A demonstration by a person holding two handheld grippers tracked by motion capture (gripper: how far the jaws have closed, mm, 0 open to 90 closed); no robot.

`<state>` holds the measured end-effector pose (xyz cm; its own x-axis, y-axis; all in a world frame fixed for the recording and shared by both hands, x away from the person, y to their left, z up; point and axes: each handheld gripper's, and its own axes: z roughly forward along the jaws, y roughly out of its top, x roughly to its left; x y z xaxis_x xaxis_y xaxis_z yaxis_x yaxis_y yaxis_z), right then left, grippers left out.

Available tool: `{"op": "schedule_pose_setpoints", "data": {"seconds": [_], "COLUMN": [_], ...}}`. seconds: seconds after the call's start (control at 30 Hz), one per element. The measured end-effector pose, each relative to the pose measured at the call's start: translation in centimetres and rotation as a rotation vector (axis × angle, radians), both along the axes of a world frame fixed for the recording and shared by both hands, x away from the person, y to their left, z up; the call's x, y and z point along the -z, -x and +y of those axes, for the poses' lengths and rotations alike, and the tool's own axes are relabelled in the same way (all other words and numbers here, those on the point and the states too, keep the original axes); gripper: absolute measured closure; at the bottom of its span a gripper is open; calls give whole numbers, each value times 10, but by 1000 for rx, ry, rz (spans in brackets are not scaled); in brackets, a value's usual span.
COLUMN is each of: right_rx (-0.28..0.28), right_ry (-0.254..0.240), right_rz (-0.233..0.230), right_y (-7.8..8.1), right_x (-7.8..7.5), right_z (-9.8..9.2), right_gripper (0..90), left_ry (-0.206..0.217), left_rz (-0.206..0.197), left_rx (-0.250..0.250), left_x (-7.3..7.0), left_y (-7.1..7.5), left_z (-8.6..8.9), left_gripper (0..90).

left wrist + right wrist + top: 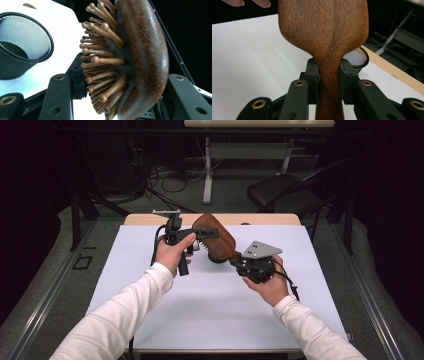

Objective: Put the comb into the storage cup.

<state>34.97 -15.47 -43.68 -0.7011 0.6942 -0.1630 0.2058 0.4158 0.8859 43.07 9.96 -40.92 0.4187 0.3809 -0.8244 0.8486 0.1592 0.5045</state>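
A wooden hairbrush (215, 238) is held in the air above the middle of a white table mat (215, 315), between 2 handheld grippers.

Brush: dark reddish-brown wood w/ visible grain, oval paddle head, smooth rounded back, narrowing to a slim handle. On the front, rows of wooden pins w/ small ball tips stand out of a dark ribbed cushion. In the high view it lies tilted, head up and to the left, handle down to the right, bristle side facing down toward the mat.

Right gripper (239, 258): jaws closed tight on the brush handle just below the head; in the right gripper view both black pads (313, 77) press the neck of the wood from either side, brush back facing the camera.

Left gripper (209, 233): reaches the brush head from the left. In the left gripper view the head sits edge-on between the 2 jaws, pins pointing at one jaw, wooden back toward the other. Gap is narrow and looks closed around the head; exact pad contact is hard to see.

Also there: a black wire-mesh cup (22, 45), open top, standing on the mat beyond the brush. A person's hands in white sleeves (125, 315) hold both tools.
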Motion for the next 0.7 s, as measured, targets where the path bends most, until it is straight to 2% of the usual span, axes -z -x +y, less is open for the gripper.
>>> {"op": "schedule_pose_setpoints", "data": {"seconds": [0.7], "right_rx": [3], "right_ry": [-18], "right_rz": [8], "right_y": [0], "right_x": [0], "right_z": [-1], "right_gripper": [716], "left_ry": [14], "left_rz": [48], "left_rx": [-11], "left_x": [0], "left_y": [0], "left_z": [-1], "left_gripper": [494]}}
